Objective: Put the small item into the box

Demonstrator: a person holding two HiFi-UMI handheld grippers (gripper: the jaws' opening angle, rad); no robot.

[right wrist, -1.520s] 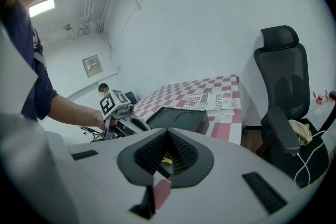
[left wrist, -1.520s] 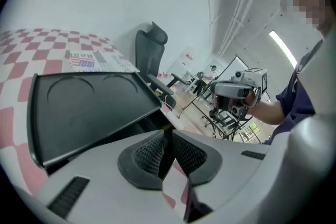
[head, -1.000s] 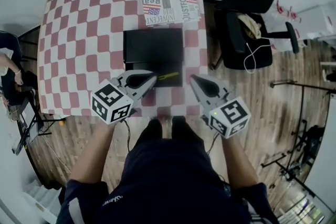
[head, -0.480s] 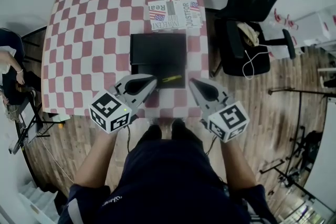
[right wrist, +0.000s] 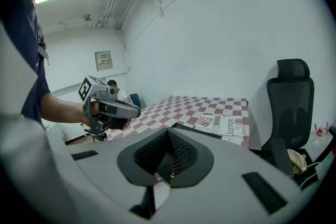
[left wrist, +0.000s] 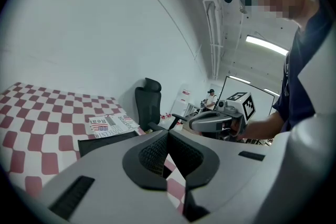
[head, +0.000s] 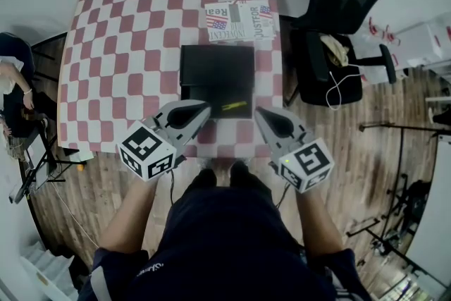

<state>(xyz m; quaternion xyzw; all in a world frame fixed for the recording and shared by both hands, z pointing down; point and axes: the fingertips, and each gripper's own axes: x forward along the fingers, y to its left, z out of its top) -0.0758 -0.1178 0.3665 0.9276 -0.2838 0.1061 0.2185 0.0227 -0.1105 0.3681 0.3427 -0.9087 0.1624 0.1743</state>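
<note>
Well, both of my tongs are empty. My left tongs (left wrist: 168, 136) are closed tight, pad against pad, with nothing between them. My right tongs (right wrist: 167, 134) look the same, pressed together on nothing. Both hover over the near edge of the tabletop (head: 113, 46), in the lower middle of the head view. Their tips point toward the box (head: 215, 63), one at its lower left and one at its lower right.

The item (head: 235, 106) is a thin yellow sliver lying on the lower black part of the box, between the two tips and nearer the right one. I can't tell whether that black surface is the inside of the box or an opened flap. So I judge that either one pick is needed or the job is nearly done.

If it needs picking, I would use the right tongs, since they are closer. I'd open them before coming down, because closed they can take nothing. I'd set the pads across the sliver's narrow width and low against the surface, since something this flat will likely skid if pinched high. The left tongs could steady the box's lower left rim so it does not slide on the cloth. The newspaper (head: 239, 21) just above the box is out of the way.
</note>
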